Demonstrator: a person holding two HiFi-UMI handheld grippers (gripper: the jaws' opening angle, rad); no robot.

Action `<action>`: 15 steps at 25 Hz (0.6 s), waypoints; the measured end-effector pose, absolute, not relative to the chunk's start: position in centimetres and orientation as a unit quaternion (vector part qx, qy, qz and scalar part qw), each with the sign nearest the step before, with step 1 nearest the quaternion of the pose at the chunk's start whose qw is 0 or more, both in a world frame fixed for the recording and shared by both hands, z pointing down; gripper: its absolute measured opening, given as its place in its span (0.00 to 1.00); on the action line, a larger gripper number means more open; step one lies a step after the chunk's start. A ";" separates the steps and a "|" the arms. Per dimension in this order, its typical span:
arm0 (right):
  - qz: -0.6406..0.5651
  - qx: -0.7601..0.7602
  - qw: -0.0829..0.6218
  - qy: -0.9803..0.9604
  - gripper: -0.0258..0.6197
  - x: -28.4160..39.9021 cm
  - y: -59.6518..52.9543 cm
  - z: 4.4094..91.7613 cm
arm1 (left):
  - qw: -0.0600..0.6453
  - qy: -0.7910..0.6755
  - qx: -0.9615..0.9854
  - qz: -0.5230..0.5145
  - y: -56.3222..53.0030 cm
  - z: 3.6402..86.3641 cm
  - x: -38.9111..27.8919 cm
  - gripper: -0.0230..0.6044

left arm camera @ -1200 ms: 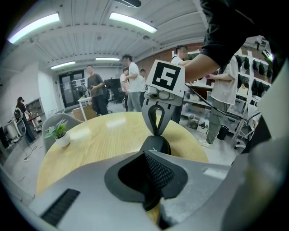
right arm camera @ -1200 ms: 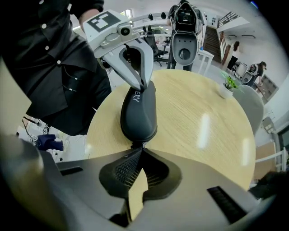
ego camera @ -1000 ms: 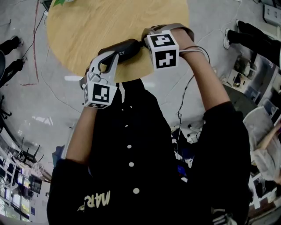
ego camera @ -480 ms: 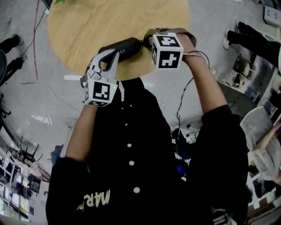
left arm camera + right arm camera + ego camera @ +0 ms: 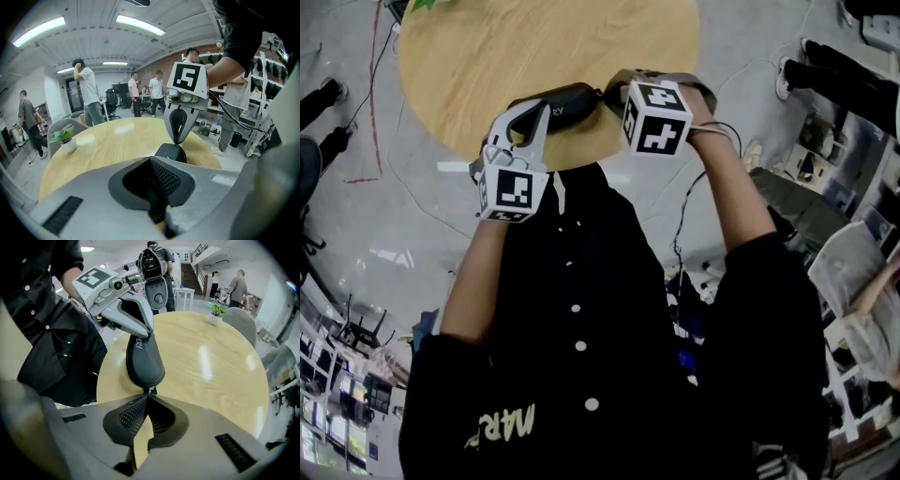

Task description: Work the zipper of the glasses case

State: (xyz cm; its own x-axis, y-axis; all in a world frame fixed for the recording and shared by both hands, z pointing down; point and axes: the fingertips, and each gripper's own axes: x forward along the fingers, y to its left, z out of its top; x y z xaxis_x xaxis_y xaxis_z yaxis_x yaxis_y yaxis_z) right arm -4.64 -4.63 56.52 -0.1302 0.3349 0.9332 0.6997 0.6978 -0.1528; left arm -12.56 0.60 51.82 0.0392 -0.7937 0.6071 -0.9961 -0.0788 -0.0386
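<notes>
Both arms reach forward from the person's black shirt, with the elbows bent and the forearms bare. The left arm goes straight up to the near rim of the round wooden counter. The right arm comes in from the side and bends in toward the middle. Each hand holds a tool with a black and white marker cube on it.

The glasses case is dark and long with round ends. It lies flat on the counter, close to the rim next to the person, and it sits between the two tools.

The left tool is clenched, its two jaws pressed tight together. Its tips rest on one end of the case. I cannot tell if they pinch a bit of it.

The right tool is at the other end of the case. Its jaws are clenched too, and they nip the small metal zipper pull that sticks out from that end.

The case looks closed, so what is inside cannot be seen. Far across the counter stands a little white pot with a green plant in it.
</notes>
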 end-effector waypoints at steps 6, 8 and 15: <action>-0.162 -0.345 0.557 -0.738 0.04 -4.3 -4.4 56.8 | 0.170 -0.635 0.702 0.274 0.3 51.8 -12.2 0.04; -0.158 -0.343 0.555 -0.741 0.05 -4.2 -4.3 56.7 | 0.166 -0.631 0.710 0.265 0.4 51.6 -11.9 0.04; -0.154 -0.338 0.551 -0.747 0.05 -4.5 -4.4 56.5 | 0.137 -0.583 0.759 0.254 1.2 51.2 -9.6 0.16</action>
State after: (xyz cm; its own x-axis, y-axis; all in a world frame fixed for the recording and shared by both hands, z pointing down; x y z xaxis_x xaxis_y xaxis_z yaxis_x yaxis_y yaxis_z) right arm -4.52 -4.37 56.50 -0.1639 0.3345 0.9280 0.6748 0.7242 -0.1419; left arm -9.61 1.23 51.21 0.1911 -0.8164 0.5450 -0.9554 -0.2821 -0.0876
